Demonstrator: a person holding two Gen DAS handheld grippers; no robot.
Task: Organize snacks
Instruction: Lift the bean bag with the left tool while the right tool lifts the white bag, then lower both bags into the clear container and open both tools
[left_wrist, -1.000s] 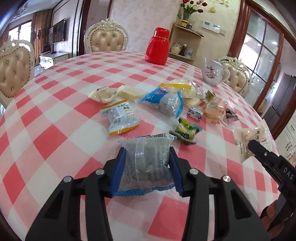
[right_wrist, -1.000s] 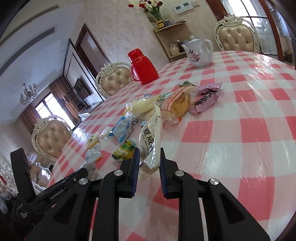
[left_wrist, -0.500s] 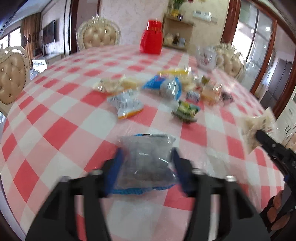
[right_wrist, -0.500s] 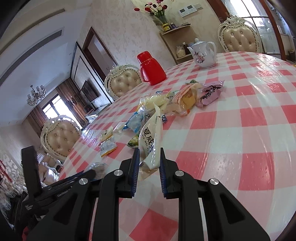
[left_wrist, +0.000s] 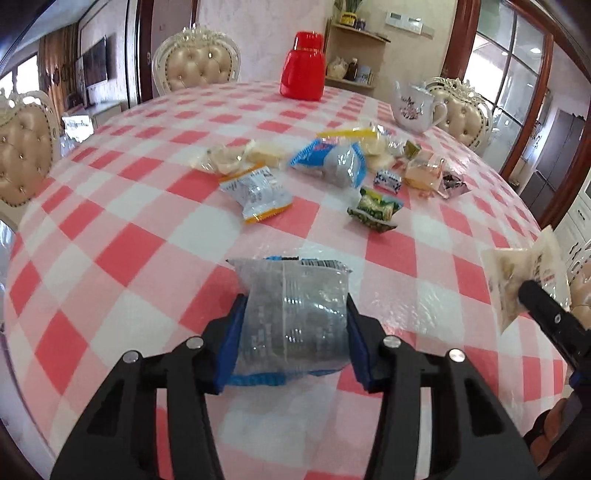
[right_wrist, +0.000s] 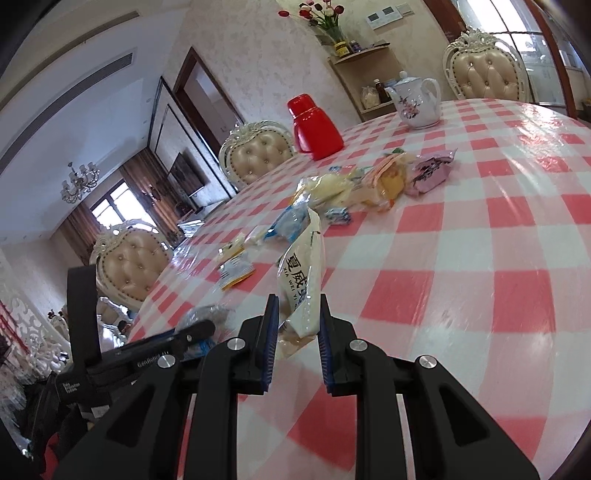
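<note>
Your right claw (right_wrist: 295, 332) slid sideways — clamps cream snack packet (right_wrist: 301, 280); left claw (left_wrist: 293, 325) closing on grey snack packet (left_wrist: 291, 314) over counter (left_wrist: 147, 229).

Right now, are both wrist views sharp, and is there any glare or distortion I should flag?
Left wrist view: sharp, fisheye bends the table edge, soft sheen on its plastic cover. Right wrist view: sharp, stronger window glare on the cover at right, horizon tilted, corners vignetted black.

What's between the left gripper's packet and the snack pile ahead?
Nothing visible: only bare tablecloth. The left gripper, jaws closing, has the grey packet between them; the snack pile starts beyond.
</note>
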